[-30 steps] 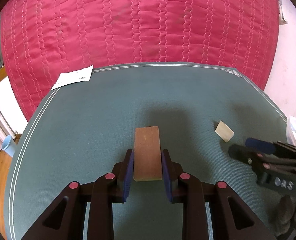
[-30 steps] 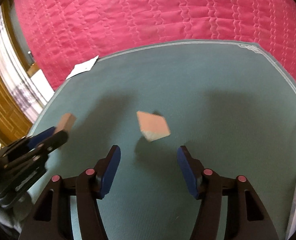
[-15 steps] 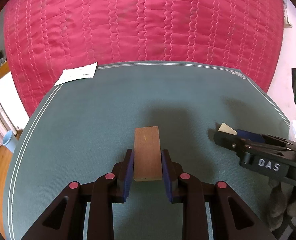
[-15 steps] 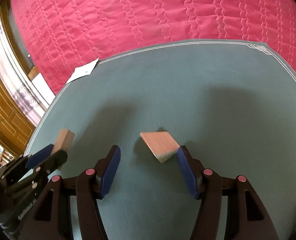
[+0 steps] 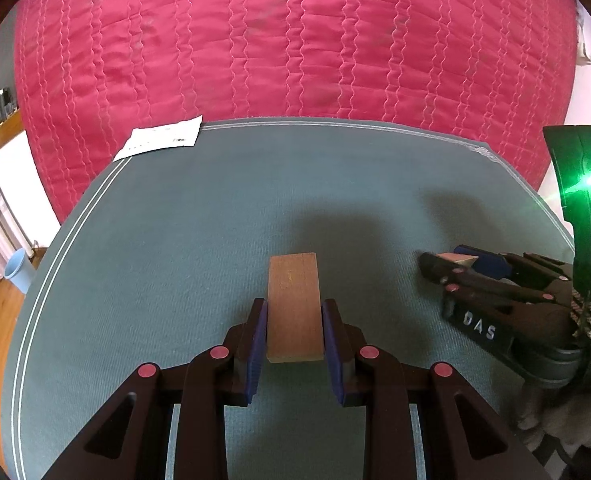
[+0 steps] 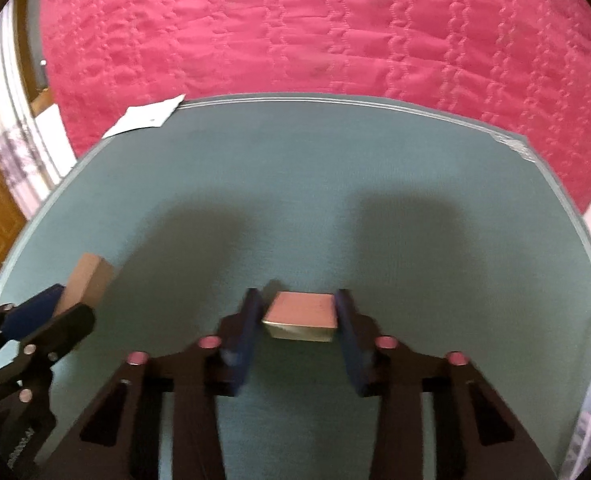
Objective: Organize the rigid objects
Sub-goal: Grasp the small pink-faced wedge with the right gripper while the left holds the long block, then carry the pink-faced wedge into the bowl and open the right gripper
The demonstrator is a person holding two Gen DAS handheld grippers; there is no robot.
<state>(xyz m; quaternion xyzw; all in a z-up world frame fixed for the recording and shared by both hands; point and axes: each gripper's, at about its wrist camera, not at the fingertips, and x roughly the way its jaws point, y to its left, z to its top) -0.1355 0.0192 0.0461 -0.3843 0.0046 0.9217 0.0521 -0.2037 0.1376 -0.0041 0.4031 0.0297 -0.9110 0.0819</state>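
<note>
Left gripper (image 5: 294, 326): jaws clamp long wooden block (image 5: 294, 304) by its flat sides | right gripper (image 6: 299, 316): jaws just closed on small block (image 6: 300, 314), 3 o'clock on green mat (image 5: 175, 240) | likely light, stiff, non-slippery.

Long brown wooden block (image 5: 293, 306) held lengthwise; small pale block (image 6: 301, 316) clamped crosswise.
</note>
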